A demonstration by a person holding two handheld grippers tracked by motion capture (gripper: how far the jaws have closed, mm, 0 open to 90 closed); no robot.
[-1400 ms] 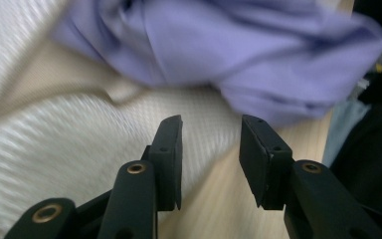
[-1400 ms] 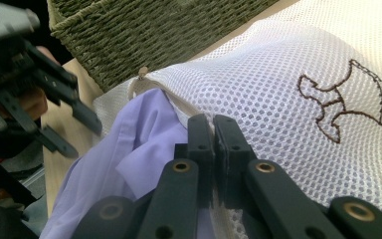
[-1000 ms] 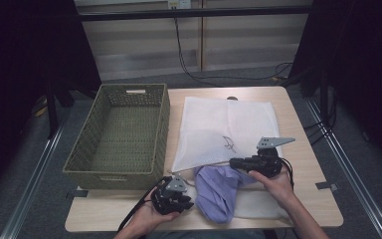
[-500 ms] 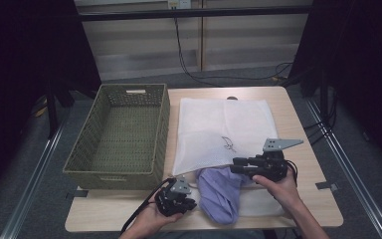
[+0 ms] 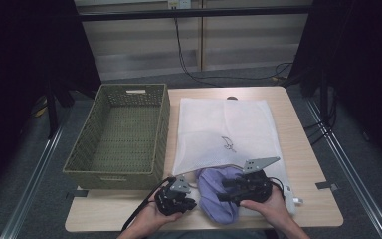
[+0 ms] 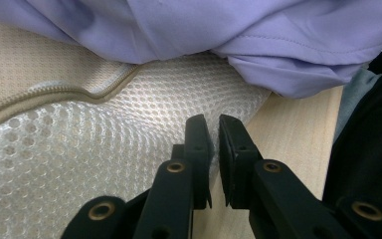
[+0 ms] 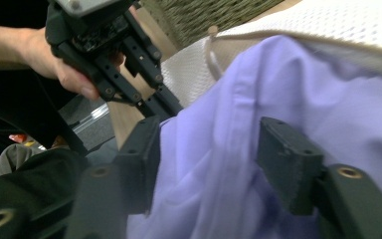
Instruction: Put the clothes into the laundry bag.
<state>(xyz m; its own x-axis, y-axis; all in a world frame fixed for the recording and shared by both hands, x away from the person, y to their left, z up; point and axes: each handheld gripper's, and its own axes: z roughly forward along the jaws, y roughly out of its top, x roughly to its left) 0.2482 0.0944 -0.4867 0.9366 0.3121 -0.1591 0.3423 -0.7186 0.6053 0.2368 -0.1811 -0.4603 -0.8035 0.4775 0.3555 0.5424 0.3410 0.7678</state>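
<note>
Right gripper [image 7: 206, 164], jaws wide, straddles the purple cloth [image 5: 219, 196] at the mesh bag [image 5: 224, 129] mouth; left gripper [image 6: 214, 159] is nearly closed on the bag's edge. Stuffing seems underway; a firm pinch is needed next.

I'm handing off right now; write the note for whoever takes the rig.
Left tool: jaws nearly closed on the mesh bag edge, by its zipper.
Right tool: open, jaws either side of a fold of the purple shirt.
Shirt lies bunched at the bag's near end, partly on it; whether any is inside is unclear. Basket at left is empty.
Left, likely: get the shirt into the bag and zip it.
</note>
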